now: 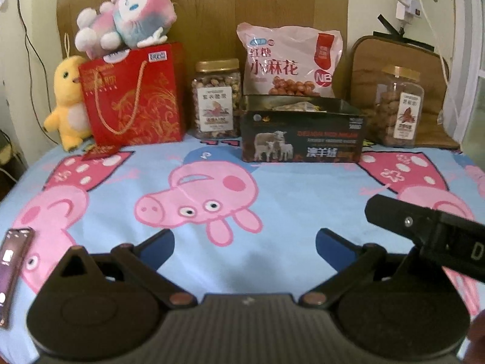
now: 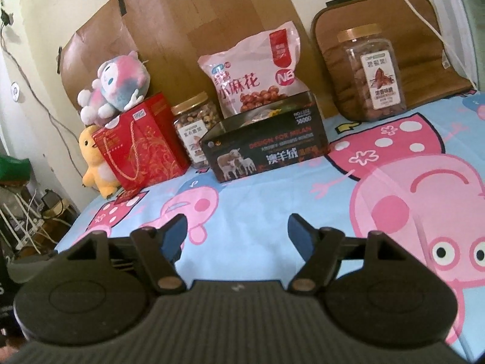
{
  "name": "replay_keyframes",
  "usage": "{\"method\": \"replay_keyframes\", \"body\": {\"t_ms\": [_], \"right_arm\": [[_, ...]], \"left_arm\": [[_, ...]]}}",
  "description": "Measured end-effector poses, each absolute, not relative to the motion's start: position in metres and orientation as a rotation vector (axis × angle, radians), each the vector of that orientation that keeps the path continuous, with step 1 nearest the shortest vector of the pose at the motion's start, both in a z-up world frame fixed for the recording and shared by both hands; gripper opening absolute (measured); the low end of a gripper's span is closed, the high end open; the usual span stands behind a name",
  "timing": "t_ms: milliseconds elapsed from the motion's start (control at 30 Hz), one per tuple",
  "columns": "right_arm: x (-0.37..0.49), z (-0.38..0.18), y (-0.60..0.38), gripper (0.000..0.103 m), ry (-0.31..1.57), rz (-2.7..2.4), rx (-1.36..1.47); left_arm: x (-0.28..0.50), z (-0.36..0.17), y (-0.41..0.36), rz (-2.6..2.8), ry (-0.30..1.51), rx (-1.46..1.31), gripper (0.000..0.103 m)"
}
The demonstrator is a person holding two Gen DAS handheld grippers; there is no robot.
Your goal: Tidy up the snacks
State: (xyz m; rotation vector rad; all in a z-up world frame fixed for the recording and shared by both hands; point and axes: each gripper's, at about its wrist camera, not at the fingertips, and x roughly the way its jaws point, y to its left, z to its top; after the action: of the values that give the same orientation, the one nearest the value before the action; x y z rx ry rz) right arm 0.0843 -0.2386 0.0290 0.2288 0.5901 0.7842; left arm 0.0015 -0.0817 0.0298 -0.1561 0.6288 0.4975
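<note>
Right wrist view: right tongs (image 2: 236, 236) tilt downward, jaws spread, empty.

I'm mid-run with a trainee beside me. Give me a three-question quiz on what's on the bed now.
1. True or false: the black box is open at the top.
2. How many clear jars with gold lids are there?
3. What leans behind the black box: A) pink snack bag, B) red gift bag, C) yellow plush chick?

Key: 1 true. 2 two: left jar, right jar. 3 A.
</note>
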Motion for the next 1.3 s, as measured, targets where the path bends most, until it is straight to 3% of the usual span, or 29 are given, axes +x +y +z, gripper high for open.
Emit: {"method": "replay_keyframes", "body": {"t_ms": [1300], "right_arm": [[0.078,0.022,-0.228,0.075,0.597,0.768,0.23]], "left_arm": [[-0.004,0.022,-0.065,0.564,0.716,-0.169,0.103]]}}
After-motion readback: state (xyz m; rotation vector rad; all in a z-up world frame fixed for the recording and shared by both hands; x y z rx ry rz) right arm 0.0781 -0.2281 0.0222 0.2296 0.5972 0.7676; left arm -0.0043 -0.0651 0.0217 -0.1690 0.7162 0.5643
